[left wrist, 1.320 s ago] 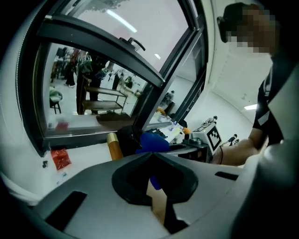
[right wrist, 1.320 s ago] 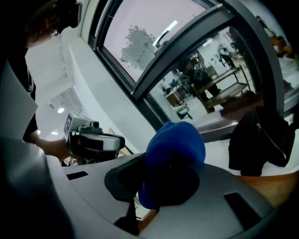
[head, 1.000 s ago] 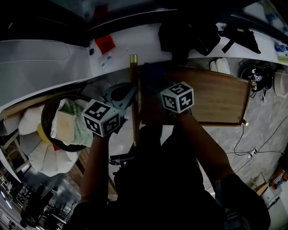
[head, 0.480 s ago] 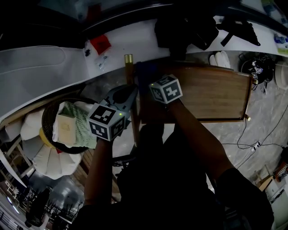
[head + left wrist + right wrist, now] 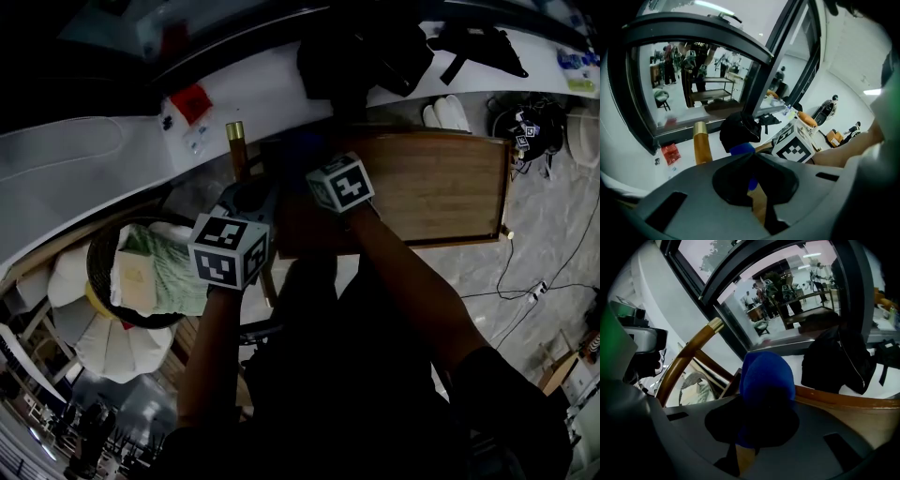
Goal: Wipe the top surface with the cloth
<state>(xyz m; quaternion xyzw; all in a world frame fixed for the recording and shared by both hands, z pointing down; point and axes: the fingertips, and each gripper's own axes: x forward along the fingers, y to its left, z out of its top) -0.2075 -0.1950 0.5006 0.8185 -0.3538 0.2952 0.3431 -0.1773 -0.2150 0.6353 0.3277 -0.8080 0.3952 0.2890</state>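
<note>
1. Forearms reach forward in the head view. The left gripper (image 5: 752,161) has its jaws nearly together, with only a thin slit between them and nothing gripped that I can make out
2. Right gripper (image 5: 754,425): jaws clamped on the blue cloth (image 5: 766,378), which bulges out past the tips
3. Cloth is at the left end of the wooden top (image 5: 441,187)
4. Change over the last second: the right gripper has slid left along the top, and the left gripper has drawn in beside it. Judged: the stroke is running out at the left edge, so the next pass must head back right over the wide bare stretch
5. Beyond: brass-capped post (image 5: 234,131) just off that edge, then white sill (image 5: 94,159)
</note>
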